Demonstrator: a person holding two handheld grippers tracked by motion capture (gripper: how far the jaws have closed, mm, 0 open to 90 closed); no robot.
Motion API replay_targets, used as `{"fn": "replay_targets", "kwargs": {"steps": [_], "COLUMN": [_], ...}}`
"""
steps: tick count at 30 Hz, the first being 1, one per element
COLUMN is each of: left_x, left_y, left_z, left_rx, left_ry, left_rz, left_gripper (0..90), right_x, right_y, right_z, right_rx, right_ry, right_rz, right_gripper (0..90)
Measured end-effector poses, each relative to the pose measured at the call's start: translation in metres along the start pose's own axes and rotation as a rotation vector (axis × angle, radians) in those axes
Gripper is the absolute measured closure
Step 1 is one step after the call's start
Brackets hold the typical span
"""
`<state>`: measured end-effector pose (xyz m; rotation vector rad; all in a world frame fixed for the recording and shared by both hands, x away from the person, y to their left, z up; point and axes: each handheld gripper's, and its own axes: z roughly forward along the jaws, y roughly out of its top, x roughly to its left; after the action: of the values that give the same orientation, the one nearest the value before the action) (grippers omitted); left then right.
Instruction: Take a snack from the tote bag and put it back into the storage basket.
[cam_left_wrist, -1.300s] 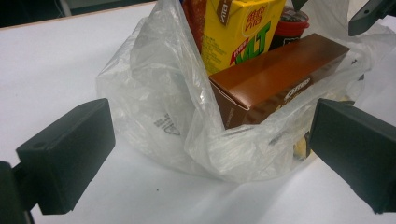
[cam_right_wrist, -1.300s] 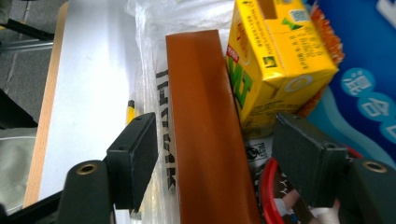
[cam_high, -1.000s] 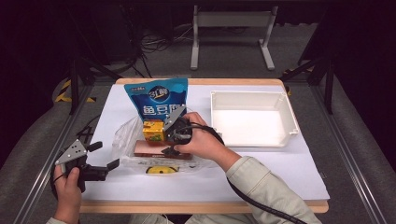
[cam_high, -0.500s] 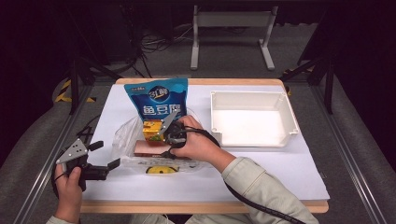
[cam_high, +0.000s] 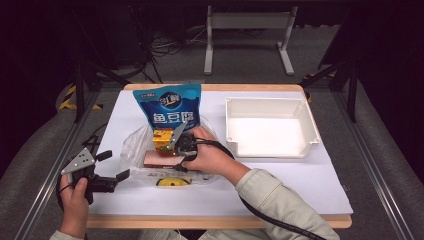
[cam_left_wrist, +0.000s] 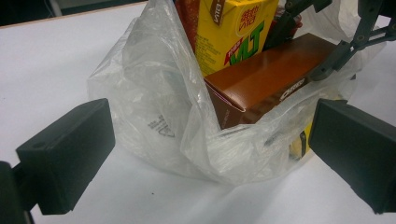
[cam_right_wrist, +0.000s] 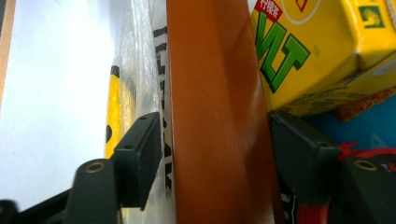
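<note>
A clear plastic bag (cam_high: 132, 150) (cam_left_wrist: 154, 107) lies on the white table and holds a brown biscuit box (cam_high: 157, 159) (cam_left_wrist: 271, 79) (cam_right_wrist: 215, 93) and a yellow drink carton (cam_high: 162, 138) (cam_left_wrist: 233, 32) (cam_right_wrist: 317, 51). My right gripper (cam_high: 167, 152) (cam_right_wrist: 215, 154) reaches into the bag. Its jaws have just been closing and now sit on both long sides of the brown box, with bag film under one pad. My left gripper (cam_high: 114, 165) (cam_left_wrist: 210, 154) is open near the table's front left, facing the bag with nothing between its pads.
A blue snack pouch (cam_high: 170, 112) stands upright just behind the bag. A yellow packet (cam_high: 170, 182) lies under the bag's front edge. A white tray (cam_high: 270, 151) sits at the right. The table's front edge is close to the left hand.
The right hand has shifted slightly over the bag. The left hand and the bag's contents have not visibly moved.
</note>
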<state>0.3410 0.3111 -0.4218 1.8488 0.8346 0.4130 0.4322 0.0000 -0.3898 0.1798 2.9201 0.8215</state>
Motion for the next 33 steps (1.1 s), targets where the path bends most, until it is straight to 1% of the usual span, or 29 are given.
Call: {"fn": "replay_targets", "kwargs": {"steps": [2,4,6,8,11,15,16,19,20,22,26,27,30,33], "left_x": [0.000,0.000,-0.001,-0.001,0.000,0.000,0.000,0.000,0.000,0.000,0.001,0.001,0.001,0.002], "left_y": [0.000,0.000,-0.001,-0.001,-0.001,-0.001,-0.001,-0.001,-0.001,-0.001,-0.001,-0.001,-0.001,-0.001], "left_z": [0.000,0.000,-0.001,-0.002,-0.002,-0.002,-0.002,-0.001,-0.001,-0.001,-0.001,-0.001,-0.002,-0.002], "left_rx": [0.003,0.004,0.003,0.003,0.002,0.000,0.001,0.000,-0.001,0.005,0.003,0.001,0.000,-0.004], "left_ry": [-0.001,-0.001,0.000,0.001,0.002,0.002,0.001,0.001,0.001,0.001,-0.001,0.000,0.001,0.003], "left_rz": [0.002,-0.001,-0.007,-0.009,-0.005,-0.007,-0.008,-0.007,-0.008,-0.007,-0.009,-0.011,-0.014,-0.016], "left_gripper": [0.9,0.9,0.9,0.9,0.9,0.9,0.9,0.9,0.9,0.9,0.9,0.9,0.9,0.9], "right_x": [0.000,0.000,0.001,0.002,0.005,0.005,0.006,0.006,0.007,0.007,0.007,0.007,0.009,0.010], "right_y": [0.001,0.001,0.003,0.004,0.006,0.007,0.007,0.006,0.006,0.005,0.004,0.004,0.004,0.005], "right_z": [0.001,0.005,0.007,0.008,0.011,0.013,0.014,0.018,0.019,0.020,0.019,0.018,0.017,0.011], "right_rx": [0.011,0.034,0.060,0.063,0.098,0.104,0.114,0.119,0.127,0.121,0.115,0.108,0.095,0.064], "right_ry": [0.004,0.004,-0.012,-0.009,-0.009,-0.009,-0.010,-0.014,-0.016,-0.023,-0.026,-0.025,-0.054,-0.058], "right_rz": [0.001,0.005,-0.022,-0.025,-0.046,-0.053,-0.047,-0.055,-0.050,-0.059,-0.057,-0.061,-0.087,-0.082], "right_gripper": [37.2,37.2,38.2,38.6,38.6,38.0,37.5,37.2,37.8,39.8,42.1,42.5,42.5,42.5]}}
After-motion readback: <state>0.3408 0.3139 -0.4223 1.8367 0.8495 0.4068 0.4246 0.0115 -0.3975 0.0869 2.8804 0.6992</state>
